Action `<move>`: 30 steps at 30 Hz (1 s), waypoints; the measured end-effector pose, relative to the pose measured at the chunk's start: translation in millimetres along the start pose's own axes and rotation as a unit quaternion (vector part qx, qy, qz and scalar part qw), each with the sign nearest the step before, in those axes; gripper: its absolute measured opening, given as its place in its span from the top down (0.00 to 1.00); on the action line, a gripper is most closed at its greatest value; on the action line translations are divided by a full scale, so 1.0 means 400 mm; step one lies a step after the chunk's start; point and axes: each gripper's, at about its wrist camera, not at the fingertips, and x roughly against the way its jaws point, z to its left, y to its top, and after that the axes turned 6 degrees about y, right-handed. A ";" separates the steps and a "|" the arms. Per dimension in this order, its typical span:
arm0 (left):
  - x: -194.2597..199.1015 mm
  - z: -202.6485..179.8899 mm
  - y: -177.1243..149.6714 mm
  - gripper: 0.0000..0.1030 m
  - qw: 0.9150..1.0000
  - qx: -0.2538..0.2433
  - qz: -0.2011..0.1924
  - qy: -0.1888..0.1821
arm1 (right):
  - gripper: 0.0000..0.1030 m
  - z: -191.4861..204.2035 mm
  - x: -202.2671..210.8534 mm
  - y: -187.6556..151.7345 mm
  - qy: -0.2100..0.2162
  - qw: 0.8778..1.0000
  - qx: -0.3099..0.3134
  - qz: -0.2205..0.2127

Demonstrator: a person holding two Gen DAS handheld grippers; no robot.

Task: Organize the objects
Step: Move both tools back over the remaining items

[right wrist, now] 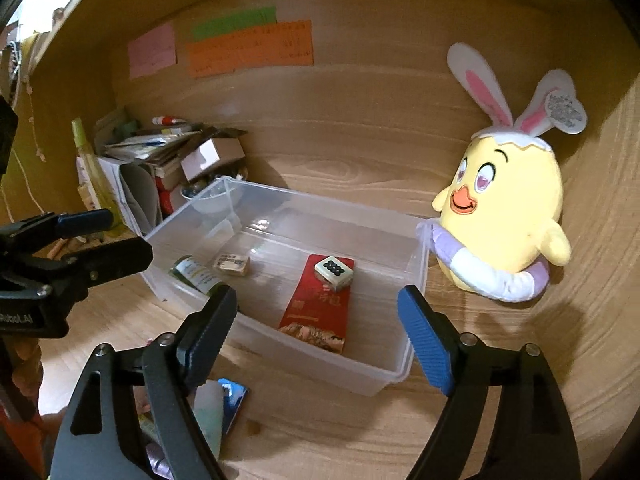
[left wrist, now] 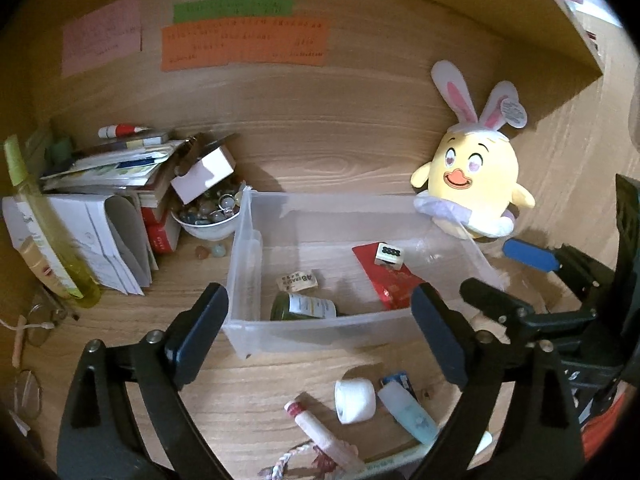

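Mahjong tile (right wrist: pixel 334 270) (in clear bin (right wrist: pixel 416 280))

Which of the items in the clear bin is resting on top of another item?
The mahjong tile: it sits on the red envelope, which lies flat on the bin's floor. The green jar and small tag lie apart, directly on the floor.

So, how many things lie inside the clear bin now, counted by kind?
In the bin:
jar: 1
red packet: 1
mahjong tile: 1
small labelled block: 1
Total: 4
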 end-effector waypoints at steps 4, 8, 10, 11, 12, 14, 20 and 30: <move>0.015 0.011 -0.023 0.08 1.000 0.006 0.003 -0.001 | 0.21 0.011 0.029 -0.006 0.000 1.000 0.004 -0.009; 0.019 0.028 -0.051 0.08 1.000 0.014 0.014 0.003 | 0.21 0.022 0.047 -0.022 0.000 1.000 0.006 -0.010; 0.018 0.036 -0.065 0.08 1.000 0.018 0.021 0.004 | 0.21 0.025 0.050 -0.034 0.002 1.000 0.005 -0.007; 0.018 0.041 -0.073 0.08 0.999 0.020 0.026 0.005 | 0.21 0.028 0.049 -0.040 0.003 1.000 0.005 -0.005; 0.018 0.045 -0.080 0.08 0.999 0.021 0.028 0.006 | 0.20 0.030 0.047 -0.045 0.004 1.000 0.004 -0.002; 0.018 0.054 -0.097 0.08 0.999 0.024 0.034 0.009 | 0.20 0.034 0.040 -0.057 0.007 1.000 0.001 0.006; -0.012 0.076 -0.151 0.08 0.997 0.036 0.069 0.008 | 0.20 0.048 0.007 -0.103 0.024 0.999 -0.004 0.035; -0.063 0.066 -0.207 0.08 0.994 0.031 0.109 -0.004 | 0.21 0.086 -0.043 -0.167 0.057 0.995 -0.008 0.085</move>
